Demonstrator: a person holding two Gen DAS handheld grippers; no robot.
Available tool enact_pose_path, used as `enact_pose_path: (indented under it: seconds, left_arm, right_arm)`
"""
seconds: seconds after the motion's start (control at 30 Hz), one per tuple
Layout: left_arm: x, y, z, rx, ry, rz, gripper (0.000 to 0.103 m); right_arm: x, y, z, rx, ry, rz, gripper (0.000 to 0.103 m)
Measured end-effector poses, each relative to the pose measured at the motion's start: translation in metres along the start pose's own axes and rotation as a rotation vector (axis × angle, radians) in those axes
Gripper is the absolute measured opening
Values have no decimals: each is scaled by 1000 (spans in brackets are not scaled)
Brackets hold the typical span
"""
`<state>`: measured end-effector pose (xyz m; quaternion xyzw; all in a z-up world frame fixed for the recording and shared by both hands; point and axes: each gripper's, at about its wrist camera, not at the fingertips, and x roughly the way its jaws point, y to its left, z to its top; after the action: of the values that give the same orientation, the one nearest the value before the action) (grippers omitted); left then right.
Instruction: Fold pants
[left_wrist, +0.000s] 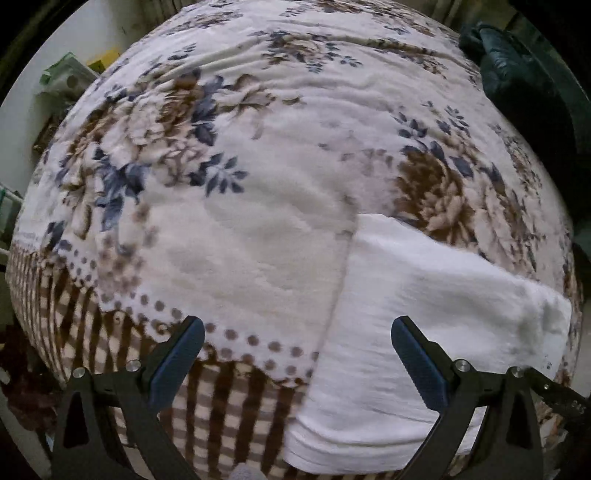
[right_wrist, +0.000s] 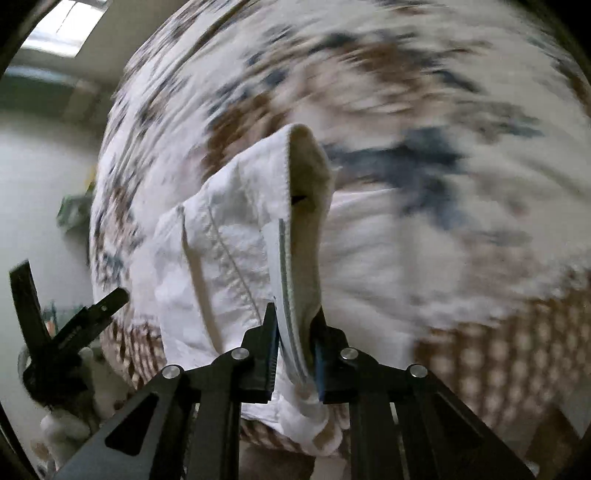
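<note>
White pants (left_wrist: 406, 314) lie on a floral blanket (left_wrist: 258, 129), at the lower right of the left wrist view. My left gripper (left_wrist: 297, 328) hangs above the blanket's near edge, open wide, with nothing between its blue-padded fingers (left_wrist: 177, 362). Its right finger stands over the pants' left edge. In the right wrist view the pants (right_wrist: 229, 258) rise in a lifted fold with stitched seams. My right gripper (right_wrist: 295, 354) is shut on a hem edge of the pants, which runs up between the two pads. That view is blurred.
The blanket (right_wrist: 406, 92) covers a bed with a brown checked border (left_wrist: 229, 406) at the near side. A dark green garment (left_wrist: 509, 62) lies at the far right. Boxes and clutter (left_wrist: 66, 77) stand beside the bed at the left. The left gripper's frame (right_wrist: 70, 332) shows at lower left.
</note>
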<state>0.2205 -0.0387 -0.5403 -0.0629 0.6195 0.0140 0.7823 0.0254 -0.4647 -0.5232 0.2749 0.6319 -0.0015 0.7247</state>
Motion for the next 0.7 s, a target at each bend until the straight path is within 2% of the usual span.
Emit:
enact_pose_path:
  seconds: [0.1,0.17,0.27,0.3,0.37,0.4,0.43,0.47,0.5,0.53,0.57,0.6,0.7]
  left_arm:
    - [7,-11,5,8,12,-39,103]
    - [17,-24,9,26,25,-58,103]
    - [42,-44,19,43,62,-97,103]
    - [53,-51,25,44,86,-115,103]
    - [74,-61,36,41,127,-151,103]
    - [86,-66,42,43,144,-168,103]
    - [95,-68,46,40,157,-194,94]
    - [106,-71,52,36,164,-224,83]
    - [111,-73,54,37,168,-267,44]
    - [118,-75,56,36,183,-283,34]
    - [119,-76,56,39,178,-268,33]
    - [122,-75,56,32,173,-267,31]
    - [138,-59,57,-69,210,-308,30]
  right_arm:
    - [-12,-57,-1,73,-7,-95,13]
    - [-5,-84,0,112,21,-119,13]
    - [14,-104,5,174,95,1,14]
    - [18,-104,8,177,102,8,17]
    - [18,-101,10,185,71,22,34]
    - [18,-102,13,190,59,30,54]
    - [19,-104,16,204,48,31,65]
    - [24,-108,20,217,46,41,65]
    - [27,-112,22,224,58,50,65]
    - [32,-114,24,221,70,46,64]
    - [36,-117,27,210,65,36,58]
    - [41,-116,30,191,59,19,37]
    - [55,-109,43,149,66,-29,36]
